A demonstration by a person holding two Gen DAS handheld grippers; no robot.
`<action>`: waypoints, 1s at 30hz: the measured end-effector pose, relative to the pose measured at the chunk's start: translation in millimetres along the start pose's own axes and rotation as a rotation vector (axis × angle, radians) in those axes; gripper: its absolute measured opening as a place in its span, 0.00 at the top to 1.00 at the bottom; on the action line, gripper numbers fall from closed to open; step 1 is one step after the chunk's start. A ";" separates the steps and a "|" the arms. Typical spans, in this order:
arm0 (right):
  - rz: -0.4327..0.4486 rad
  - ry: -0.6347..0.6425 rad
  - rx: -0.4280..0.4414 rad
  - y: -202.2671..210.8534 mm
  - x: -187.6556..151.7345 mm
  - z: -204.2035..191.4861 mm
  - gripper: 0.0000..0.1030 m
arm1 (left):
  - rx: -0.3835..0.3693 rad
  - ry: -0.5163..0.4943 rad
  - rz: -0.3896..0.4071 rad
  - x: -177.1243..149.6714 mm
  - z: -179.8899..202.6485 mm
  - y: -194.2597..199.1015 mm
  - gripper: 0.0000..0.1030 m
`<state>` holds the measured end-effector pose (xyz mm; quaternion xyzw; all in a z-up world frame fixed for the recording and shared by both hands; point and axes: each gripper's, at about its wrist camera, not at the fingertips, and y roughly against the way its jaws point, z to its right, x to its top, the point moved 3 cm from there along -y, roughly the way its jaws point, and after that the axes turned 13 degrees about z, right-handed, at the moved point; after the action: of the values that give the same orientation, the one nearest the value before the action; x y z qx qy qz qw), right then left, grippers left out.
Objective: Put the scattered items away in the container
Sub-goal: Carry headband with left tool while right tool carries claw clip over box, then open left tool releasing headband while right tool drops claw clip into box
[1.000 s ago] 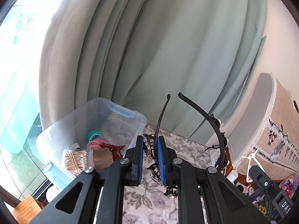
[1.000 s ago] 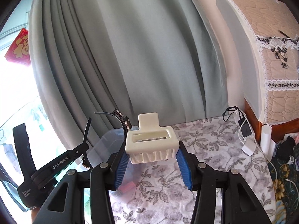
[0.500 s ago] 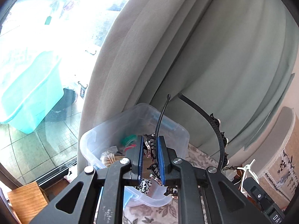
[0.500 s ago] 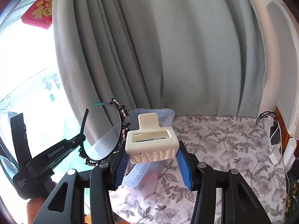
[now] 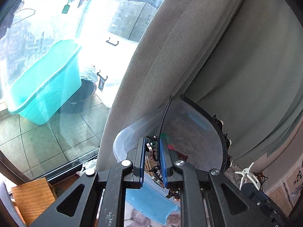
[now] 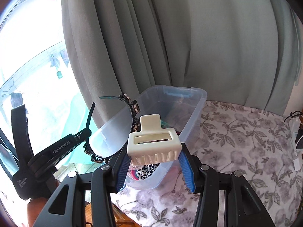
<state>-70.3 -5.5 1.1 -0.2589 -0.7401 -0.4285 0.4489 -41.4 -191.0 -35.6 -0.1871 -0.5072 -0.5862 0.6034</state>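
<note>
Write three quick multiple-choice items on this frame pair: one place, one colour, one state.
1. Where is the clear plastic bin?
A. on the floral cloth, by the curtain
B. on a wooden shelf
C. on the balcony tiles

2. What colour is the claw clip in the right gripper?
A. red
B. cream white
C. black

3. What is the left gripper doing?
A. open, empty
B. shut on a bottle
C. shut on the black headband

Answers: 1 A, the bin stands on the flowered cloth before the curtain. 2 B, the clip is pale cream. 3 C, the pads pinch the studded band.
</note>
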 end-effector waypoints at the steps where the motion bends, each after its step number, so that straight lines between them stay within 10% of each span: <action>1: -0.008 0.002 0.005 -3.8 -1.8 -1.5 0.49 | 0.004 -0.003 -0.004 -1.6 -0.1 -1.8 0.86; 30: -0.076 0.020 0.045 -68.6 -8.2 7.6 0.50 | 0.074 -0.076 -0.035 -3.6 9.2 -33.2 0.84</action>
<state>-122.6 -33.1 -35.5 -0.2161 -0.7544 -0.4310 0.4454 -74.1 -189.7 -47.1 -0.1780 -0.5543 -0.5702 0.5796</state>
